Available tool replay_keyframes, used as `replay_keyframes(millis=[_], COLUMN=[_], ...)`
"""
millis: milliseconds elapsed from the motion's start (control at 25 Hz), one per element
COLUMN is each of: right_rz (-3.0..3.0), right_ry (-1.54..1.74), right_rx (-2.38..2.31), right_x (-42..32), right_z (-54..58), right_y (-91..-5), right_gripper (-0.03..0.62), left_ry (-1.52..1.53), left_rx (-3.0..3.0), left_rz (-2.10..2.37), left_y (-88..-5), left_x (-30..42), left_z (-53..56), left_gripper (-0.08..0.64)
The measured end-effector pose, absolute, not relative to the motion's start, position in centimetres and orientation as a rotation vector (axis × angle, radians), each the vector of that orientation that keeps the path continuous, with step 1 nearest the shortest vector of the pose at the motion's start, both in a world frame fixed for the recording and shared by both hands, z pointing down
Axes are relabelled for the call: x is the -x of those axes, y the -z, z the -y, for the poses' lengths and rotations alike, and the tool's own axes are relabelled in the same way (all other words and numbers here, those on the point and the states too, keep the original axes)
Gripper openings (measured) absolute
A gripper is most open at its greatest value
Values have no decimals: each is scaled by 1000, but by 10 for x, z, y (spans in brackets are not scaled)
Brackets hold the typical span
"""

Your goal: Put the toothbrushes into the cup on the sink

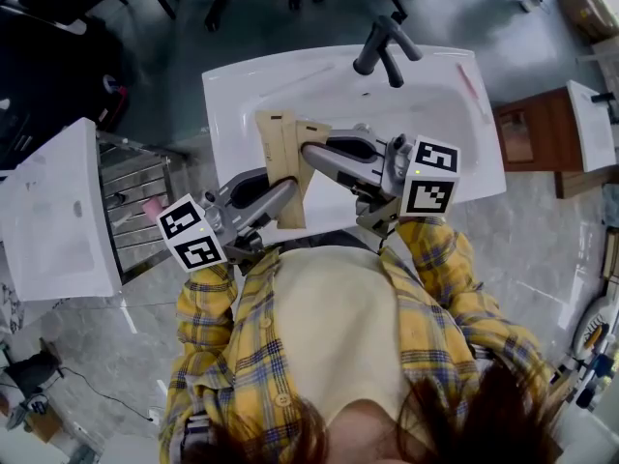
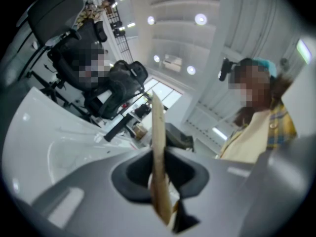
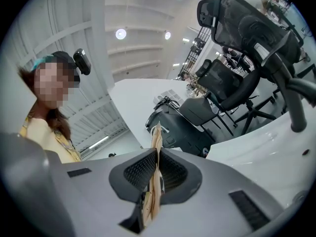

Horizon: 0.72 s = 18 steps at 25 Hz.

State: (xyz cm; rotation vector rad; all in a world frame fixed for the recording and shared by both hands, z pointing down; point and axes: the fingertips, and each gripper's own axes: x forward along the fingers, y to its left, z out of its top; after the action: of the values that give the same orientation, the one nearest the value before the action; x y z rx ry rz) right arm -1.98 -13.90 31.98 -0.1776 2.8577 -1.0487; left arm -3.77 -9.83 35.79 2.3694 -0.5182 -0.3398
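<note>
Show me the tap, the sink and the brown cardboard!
tap (image 1: 379, 48), head view, on its dark spout.
sink (image 1: 232, 90), head view, on its white left rim.
brown cardboard (image 1: 279, 148), head view, on its flat upper part.

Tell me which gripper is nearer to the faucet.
Right. The right gripper holds the card pack's far end, toward the faucet; the left gripper holds its near end, by the sink's front edge.
</note>
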Motion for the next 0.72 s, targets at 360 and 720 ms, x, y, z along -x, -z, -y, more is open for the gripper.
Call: replay_keyframes(millis=[360,720], right_rz=[-2822,-2816], right_ry=[1107,1126], right_rx=[240,269], right_x=[17,13], right_z=[142,143], right_y=[-324,-326], right_gripper=[26,23], left_ry=[361,382], left_rx=[-2368,-2364], left_rz=[539,549], left_y=[-359,-358], left_x=[41,42], left_z=[100,101], left_gripper=[51,51])
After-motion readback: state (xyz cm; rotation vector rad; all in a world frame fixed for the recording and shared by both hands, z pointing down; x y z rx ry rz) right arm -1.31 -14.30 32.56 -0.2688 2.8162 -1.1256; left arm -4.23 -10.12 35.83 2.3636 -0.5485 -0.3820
